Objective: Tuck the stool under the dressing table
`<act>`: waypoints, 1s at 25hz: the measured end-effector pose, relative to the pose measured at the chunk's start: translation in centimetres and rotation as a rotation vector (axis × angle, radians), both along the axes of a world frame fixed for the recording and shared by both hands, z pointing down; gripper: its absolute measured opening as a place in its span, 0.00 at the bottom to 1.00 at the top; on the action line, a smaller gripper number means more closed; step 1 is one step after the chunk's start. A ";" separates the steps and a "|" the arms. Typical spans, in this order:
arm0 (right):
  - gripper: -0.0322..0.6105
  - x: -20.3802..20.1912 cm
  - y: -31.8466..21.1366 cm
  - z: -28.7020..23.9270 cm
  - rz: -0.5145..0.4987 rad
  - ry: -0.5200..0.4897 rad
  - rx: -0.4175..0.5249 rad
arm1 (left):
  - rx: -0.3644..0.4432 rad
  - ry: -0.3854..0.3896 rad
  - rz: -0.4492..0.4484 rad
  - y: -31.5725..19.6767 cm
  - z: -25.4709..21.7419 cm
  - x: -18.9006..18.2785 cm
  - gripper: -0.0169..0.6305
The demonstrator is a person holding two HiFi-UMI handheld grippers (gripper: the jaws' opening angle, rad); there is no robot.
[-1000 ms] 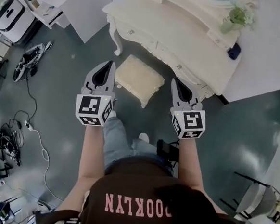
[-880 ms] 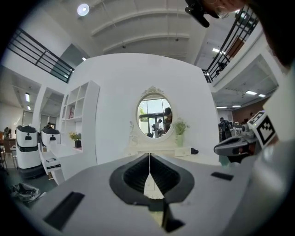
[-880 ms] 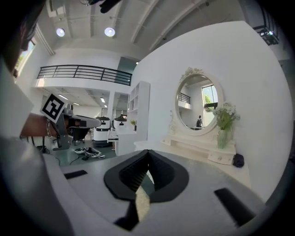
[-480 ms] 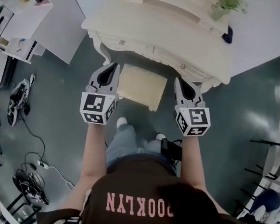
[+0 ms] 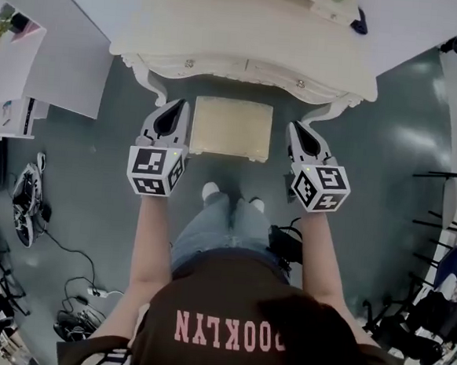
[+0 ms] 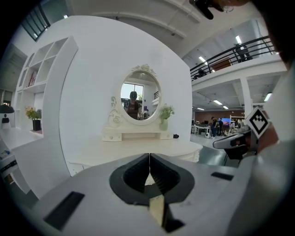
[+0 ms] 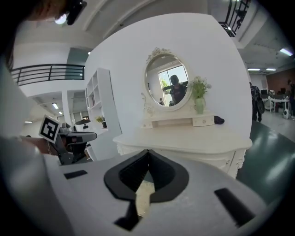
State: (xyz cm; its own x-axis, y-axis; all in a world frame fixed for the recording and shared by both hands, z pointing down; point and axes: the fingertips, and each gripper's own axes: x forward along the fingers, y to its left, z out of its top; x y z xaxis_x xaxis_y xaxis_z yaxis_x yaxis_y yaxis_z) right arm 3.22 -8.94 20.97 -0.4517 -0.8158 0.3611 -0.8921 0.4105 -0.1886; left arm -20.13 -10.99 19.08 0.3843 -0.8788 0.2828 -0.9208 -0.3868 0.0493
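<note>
The stool (image 5: 230,128), with a square cream cushion, stands on the grey floor right in front of the cream dressing table (image 5: 224,40), between its two front legs. My left gripper (image 5: 179,104) hangs just off the stool's left edge, shut and empty. My right gripper (image 5: 294,126) hangs off the stool's right side, also shut and empty. In the left gripper view the closed jaws (image 6: 149,157) point at the table (image 6: 138,148) and its oval mirror (image 6: 140,95). In the right gripper view the gripper (image 7: 148,153) also faces the table (image 7: 184,138).
A small plant vase (image 7: 199,102) and a dark object (image 5: 360,24) sit on the tabletop. A white cabinet (image 5: 61,54) stands to the left. Cables and gear (image 5: 28,201) lie on the floor at left, a dark chair (image 5: 439,305) at right. The person's feet (image 5: 210,190) are behind the stool.
The person has stepped round to face the table squarely. Both grippers have come forward and down and now flank the stool. Their jaws stayed shut.
</note>
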 end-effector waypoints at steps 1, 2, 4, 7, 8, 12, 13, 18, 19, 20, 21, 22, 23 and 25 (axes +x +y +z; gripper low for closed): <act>0.05 0.0 0.2 0.3 -0.007 0.020 -0.004 | -0.007 0.001 0.005 0.0 0.4 -0.1 0.03; 0.05 -0.1 0.4 0.7 -0.020 0.042 -0.005 | -0.012 0.002 0.011 0.1 0.7 -0.1 0.03; 0.05 -0.4 0.7 1.5 -0.055 0.091 -0.005 | -0.022 0.002 0.020 0.4 1.3 -0.1 0.03; 0.05 -0.5 1.5 2.9 -0.093 0.155 -0.018 | -0.048 -0.006 0.030 1.3 2.7 0.3 0.03; 0.05 -0.4 1.8 3.5 -0.096 0.166 -0.029 | -0.060 -0.012 0.033 1.7 3.3 0.4 0.03; 0.05 0.4 3.2 6.3 -0.076 0.140 -0.082 | -0.087 -0.024 0.025 2.9 5.4 0.7 0.03; 0.05 0.6 3.6 7.1 -0.071 0.127 -0.093 | -0.093 -0.026 0.020 3.2 5.9 0.8 0.03; 0.05 1.6 6.0 11.6 -0.068 0.117 -0.147 | -0.157 -0.055 0.016 5.0 10.1 1.0 0.04; 0.05 1.8 6.4 12.6 -0.070 0.118 -0.157 | -0.170 -0.057 0.012 5.3 11.1 1.0 0.04; 0.05 1.9 6.7 13.5 -0.074 0.119 -0.166 | -0.182 -0.056 0.006 5.6 12.1 0.9 0.04; 0.05 1.9 7.0 14.4 -0.078 0.119 -0.174 | -0.194 -0.053 -0.001 5.9 13.1 0.9 0.04; 0.05 2.0 7.3 15.3 -0.082 0.119 -0.181 | -0.208 -0.049 -0.007 6.3 14.2 0.9 0.04; 0.06 2.0 7.7 16.3 -0.085 0.119 -0.190 | -0.226 -0.044 -0.011 6.7 15.4 0.9 0.04; 0.14 2.2 8.4 18.5 -0.091 0.118 -0.211 | -0.270 -0.035 -0.017 7.6 18.0 1.1 0.04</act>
State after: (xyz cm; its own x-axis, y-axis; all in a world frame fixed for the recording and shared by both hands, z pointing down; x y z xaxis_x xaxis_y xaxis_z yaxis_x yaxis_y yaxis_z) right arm 5.38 -0.54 39.45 -0.4648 -0.6743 0.5739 -0.8741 0.4530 -0.1756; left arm -19.07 -3.36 37.06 0.3565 -0.7759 0.5205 -0.9299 -0.3488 0.1169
